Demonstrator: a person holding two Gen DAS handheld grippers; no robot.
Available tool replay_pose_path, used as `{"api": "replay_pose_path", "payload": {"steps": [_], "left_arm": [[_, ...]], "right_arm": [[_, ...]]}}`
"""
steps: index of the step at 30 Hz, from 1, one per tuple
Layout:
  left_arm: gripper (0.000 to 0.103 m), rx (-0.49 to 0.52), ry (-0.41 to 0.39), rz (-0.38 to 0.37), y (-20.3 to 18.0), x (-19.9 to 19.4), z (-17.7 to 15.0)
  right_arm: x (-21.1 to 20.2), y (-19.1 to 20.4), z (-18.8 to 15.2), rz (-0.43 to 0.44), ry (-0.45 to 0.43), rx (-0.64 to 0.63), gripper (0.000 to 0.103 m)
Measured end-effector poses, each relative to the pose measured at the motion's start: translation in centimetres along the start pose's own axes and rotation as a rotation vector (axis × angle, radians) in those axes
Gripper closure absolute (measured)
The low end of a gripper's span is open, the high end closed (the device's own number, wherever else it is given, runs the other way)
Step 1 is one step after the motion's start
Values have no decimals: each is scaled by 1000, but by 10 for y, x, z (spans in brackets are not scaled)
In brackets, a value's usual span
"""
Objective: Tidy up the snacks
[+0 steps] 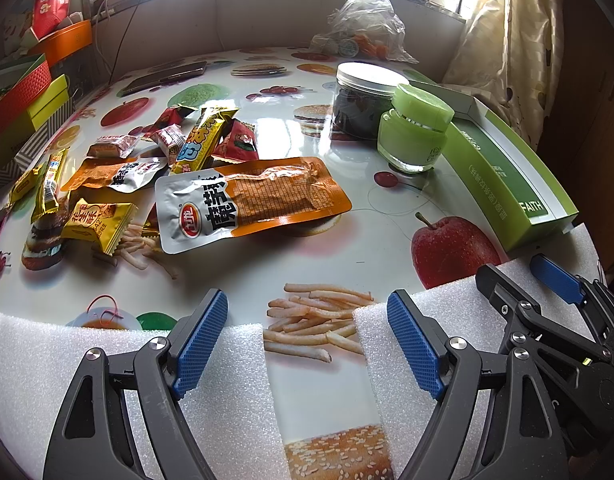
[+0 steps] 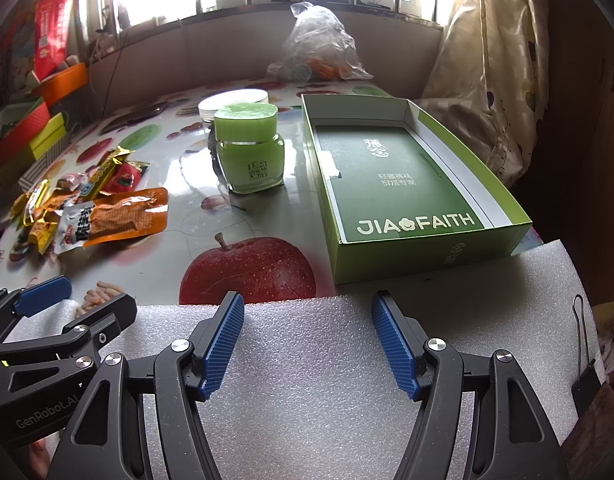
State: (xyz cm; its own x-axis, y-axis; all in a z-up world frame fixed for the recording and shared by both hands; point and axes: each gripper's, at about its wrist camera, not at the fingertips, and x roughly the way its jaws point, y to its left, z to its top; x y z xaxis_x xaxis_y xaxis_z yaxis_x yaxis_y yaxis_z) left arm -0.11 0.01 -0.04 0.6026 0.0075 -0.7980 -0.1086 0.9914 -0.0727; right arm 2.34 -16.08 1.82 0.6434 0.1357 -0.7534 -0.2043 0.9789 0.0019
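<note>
From my left camera, the snack packets (image 1: 155,168) lie heaped on the left part of the bench (image 1: 267,120), with one large flat pouch (image 1: 251,198) at the heap's right edge, nearest the middle. Behind and to the right of the pouch stands a lidded tub (image 1: 363,100), and a smaller jar (image 1: 417,130) stands just in front of it, to its right. The open box (image 2: 411,184) lies right of the jar, running along the bench's right side. A plastic bag (image 2: 319,48) sits at the far edge, behind the jars. A foam sheet (image 2: 327,360) covers the near edge under both tongs; my left tongs (image 1: 307,340) sit left of my right tongs (image 2: 307,340).
</note>
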Motion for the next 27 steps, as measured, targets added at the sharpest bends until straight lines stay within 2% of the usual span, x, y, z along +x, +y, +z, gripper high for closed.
{"api": "replay_pose_path", "payload": {"steps": [17, 23, 27], "left_arm": [[21, 2, 2, -1, 2, 0, 0], [21, 9, 23, -30, 7, -5, -4], [21, 1, 17, -14, 18, -17, -2]], "right_arm": [[2, 1, -1, -1, 3, -2, 36], [0, 0, 5, -1, 20, -3, 37], [-12, 9, 9, 23, -28, -32, 37]]}}
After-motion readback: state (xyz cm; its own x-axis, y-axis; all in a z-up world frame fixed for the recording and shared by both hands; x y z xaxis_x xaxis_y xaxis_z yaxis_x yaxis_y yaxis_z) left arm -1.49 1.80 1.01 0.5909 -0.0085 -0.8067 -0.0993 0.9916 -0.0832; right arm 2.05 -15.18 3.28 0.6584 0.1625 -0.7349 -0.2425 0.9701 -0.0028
